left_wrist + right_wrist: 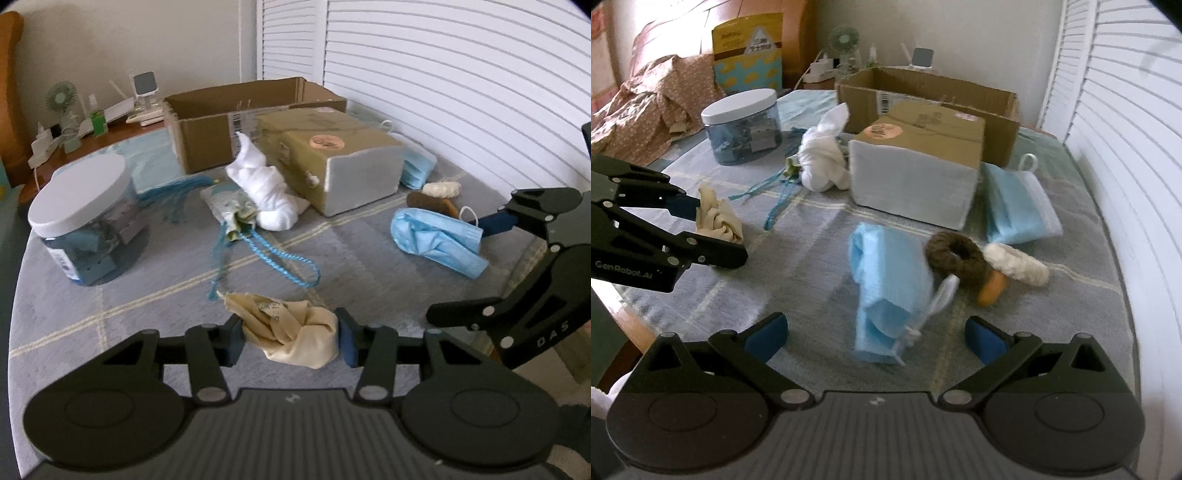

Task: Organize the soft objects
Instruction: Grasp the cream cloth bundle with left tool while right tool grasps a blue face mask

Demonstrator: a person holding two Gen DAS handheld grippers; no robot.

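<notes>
A crumpled beige cloth (295, 336) lies at the near edge of the grey checked bedspread (147, 295). My left gripper (291, 341) is shut on it, a blue pad pressing each side; the right wrist view shows this gripper (718, 229) at far left, still clamped on the beige cloth (716, 218). A folded blue face mask (882, 280) lies between the wide-apart fingers of my right gripper (875, 330), which is open, its pads clear of the mask. In the left wrist view this right gripper (454, 271) straddles the blue mask (436, 240).
An open cardboard box (221, 122) stands at the back, a wrapped tissue pack (332, 158) in front of it. Around them lie a white knotted cloth (266, 192), blue cord (280, 258), lidded jar (85, 221), mask stack (1015, 206), brown scrunchie (956, 258) and white scrunchie (1015, 266).
</notes>
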